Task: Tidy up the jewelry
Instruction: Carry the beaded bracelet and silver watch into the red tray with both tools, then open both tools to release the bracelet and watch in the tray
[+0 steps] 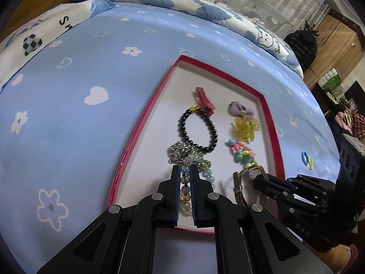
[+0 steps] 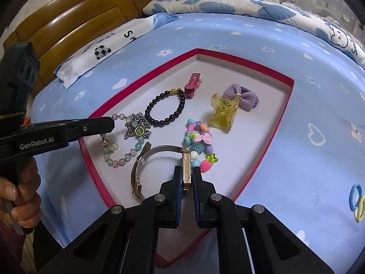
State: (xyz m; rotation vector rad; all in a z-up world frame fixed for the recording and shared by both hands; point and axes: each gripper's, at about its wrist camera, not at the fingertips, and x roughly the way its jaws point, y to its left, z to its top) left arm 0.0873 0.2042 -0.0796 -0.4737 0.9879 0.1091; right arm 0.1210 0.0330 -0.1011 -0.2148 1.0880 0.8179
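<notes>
A red-rimmed box (image 2: pixel 269 137) with a white floor lies on the blue bedsheet and holds the jewelry. My left gripper (image 1: pixel 185 171) is shut on a pastel glass-bead bracelet (image 2: pixel 121 157) at the box's near left. My right gripper (image 2: pixel 187 171) is shut on the gold rectangular face of a wristwatch (image 2: pixel 186 166), its mesh strap (image 2: pixel 136 171) curling left. The left gripper also shows in the right wrist view (image 2: pixel 113 123). Further in lie a black bead bracelet (image 2: pixel 166 109), a silver chain watch (image 2: pixel 138 129), a colourful bead bracelet (image 2: pixel 200 146), a yellow claw clip (image 2: pixel 222 114), a purple bow (image 2: pixel 241 98) and a pink clip (image 2: pixel 192 85).
Small blue and yellow hair ties (image 2: pixel 357 202) lie on the sheet right of the box. A patterned quilt (image 2: pixel 228 2) is bunched along the far side of the bed. A wooden headboard (image 2: pixel 68 22) stands at the left.
</notes>
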